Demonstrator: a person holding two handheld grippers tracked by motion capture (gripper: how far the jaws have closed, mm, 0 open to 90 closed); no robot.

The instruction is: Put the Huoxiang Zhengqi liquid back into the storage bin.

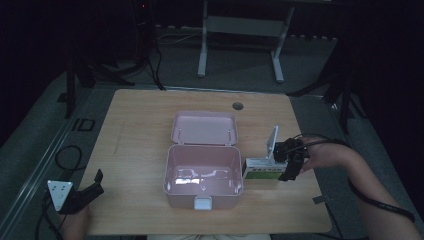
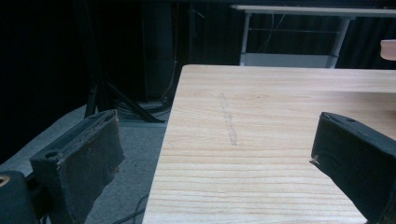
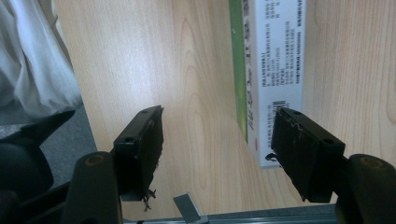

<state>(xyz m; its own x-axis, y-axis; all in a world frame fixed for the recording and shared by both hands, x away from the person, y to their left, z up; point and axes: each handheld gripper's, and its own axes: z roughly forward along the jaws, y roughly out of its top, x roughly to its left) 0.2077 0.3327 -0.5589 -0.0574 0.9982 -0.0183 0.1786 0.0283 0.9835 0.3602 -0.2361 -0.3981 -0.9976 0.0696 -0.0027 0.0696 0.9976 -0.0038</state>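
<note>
- Two claws in high view: left claw [image 1: 95,183] spread, idle at surface's near-left corner; right claw [image 1: 289,162] over a flat green-and-white cardboard box [image 1: 260,169], which lies just right of an open pink plastic case [image 1: 203,175].
- Left gripper view: jaws wide apart, light wooden surface [image 2: 261,140] beneath.
- Right gripper view: jaws spread, nothing pinched; box edge sits w/ one jaw. Likely a pickup — centre box btwn jaws before closing.

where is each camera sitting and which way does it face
High view: above the person's side, facing forward and down on the wooden table, the open pink box and the green and white carton; forearms and both claws show.
Left gripper view: rides the open left claw, near the table's left edge, facing along it toward a far desk frame.
Right gripper view: rides the open right claw, facing down at the carton's end.
Shared: high and right views both show the carton.
</note>
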